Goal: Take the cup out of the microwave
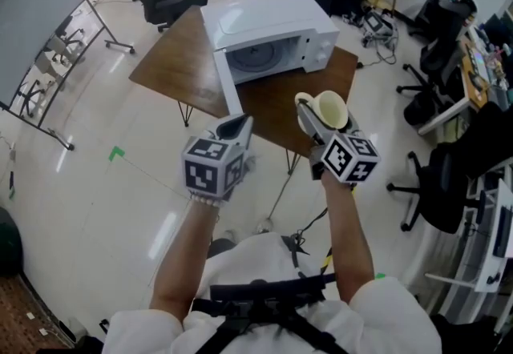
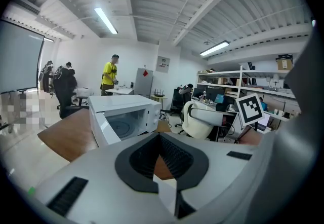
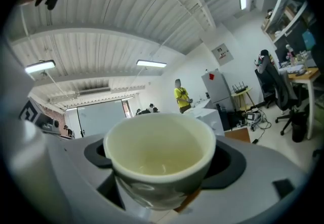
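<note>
The cream cup (image 1: 330, 110) is already out of the microwave (image 1: 272, 32). It hangs over the table (image 1: 168, 64) near its front edge, mouth towards you. Your right gripper (image 1: 319, 122) is clamped on its sides to carry it. Your left gripper (image 1: 232, 130), jaws together and empty, waits near the open door (image 1: 226, 88), probably free to shut it.

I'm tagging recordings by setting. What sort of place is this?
Probably an open office or lab workspace: there are rolling office chairs, cluttered desks and loaded shelves. The microwave sits on a plain wooden table, with no kitchen fittings around it.
</note>
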The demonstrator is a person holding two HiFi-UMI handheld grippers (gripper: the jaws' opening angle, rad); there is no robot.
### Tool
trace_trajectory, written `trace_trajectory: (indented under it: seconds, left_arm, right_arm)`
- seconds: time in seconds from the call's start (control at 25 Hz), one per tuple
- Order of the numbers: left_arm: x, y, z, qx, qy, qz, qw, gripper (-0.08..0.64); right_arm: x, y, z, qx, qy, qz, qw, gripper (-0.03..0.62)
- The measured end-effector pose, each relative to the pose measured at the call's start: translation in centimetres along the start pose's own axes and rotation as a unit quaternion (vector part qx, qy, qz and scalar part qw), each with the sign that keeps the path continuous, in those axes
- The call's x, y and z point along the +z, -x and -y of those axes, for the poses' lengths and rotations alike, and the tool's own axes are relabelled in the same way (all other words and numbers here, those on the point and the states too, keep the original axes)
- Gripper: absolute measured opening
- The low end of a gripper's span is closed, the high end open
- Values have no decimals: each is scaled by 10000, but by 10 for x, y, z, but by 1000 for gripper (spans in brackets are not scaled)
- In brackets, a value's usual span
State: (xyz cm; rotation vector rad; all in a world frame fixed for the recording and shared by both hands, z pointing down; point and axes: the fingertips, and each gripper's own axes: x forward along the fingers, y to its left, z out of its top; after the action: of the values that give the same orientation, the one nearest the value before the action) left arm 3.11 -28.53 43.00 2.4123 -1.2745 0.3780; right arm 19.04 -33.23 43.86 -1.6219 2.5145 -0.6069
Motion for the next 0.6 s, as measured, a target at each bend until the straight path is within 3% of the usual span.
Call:
trace_trajectory:
  seconds: [0.24, 0.6]
  left_arm:
    - [-9, 17, 9, -316, -54, 6, 9995, -11]
    - [-29, 41, 12, -706, 182, 23, 9973, -11]
  right_arm:
    - [-2, 42, -23, -95, -561, 277, 9980, 502]
    - [-8, 93, -59, -101, -1405, 622, 9881, 503]
